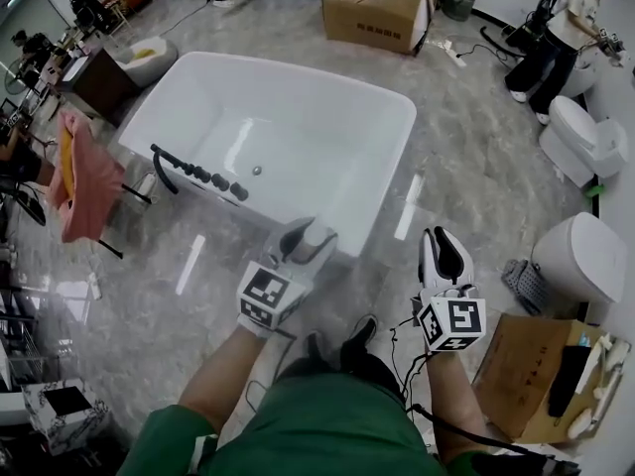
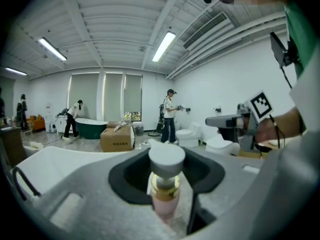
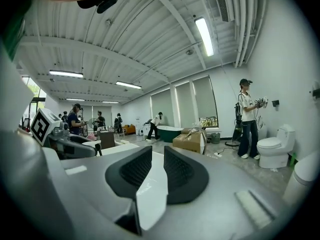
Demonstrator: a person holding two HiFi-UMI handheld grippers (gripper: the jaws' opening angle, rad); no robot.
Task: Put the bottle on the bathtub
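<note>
bottle (image 2: 165,184) not yet on the tub; the left tongs (image 1: 303,238) pinch it by its pink body, gold collar and pale cap standing up between the jaws; the right tongs (image 1: 444,246) are pressed nearly together with nothing in them, held well to the right of the left tongs and off the tub; the white bathtub (image 1: 392,157) lies just ahead of the left tongs, its near corner right under their tips in the head view; judgement: pickup and carry look done, what is left is lowering the bottle onto the rim and letting go; rim looks broad, flat and glossy, so the bottle should stand if set down upright; a row of black tap fittings (image 1: 195,173) sits on the rim ahead and to the left of the left tongs; floor (image 1: 476,167) is polished grey stone with glare; a cardboard box (image 1: 375,13) lies far ahead beyond the tub; white toilets (image 1: 585,256) stand right of the right tongs; a person (image 1: 566,28) works far ahead to the right; a pink towel (image 1: 84,172) hangs far left.
</note>
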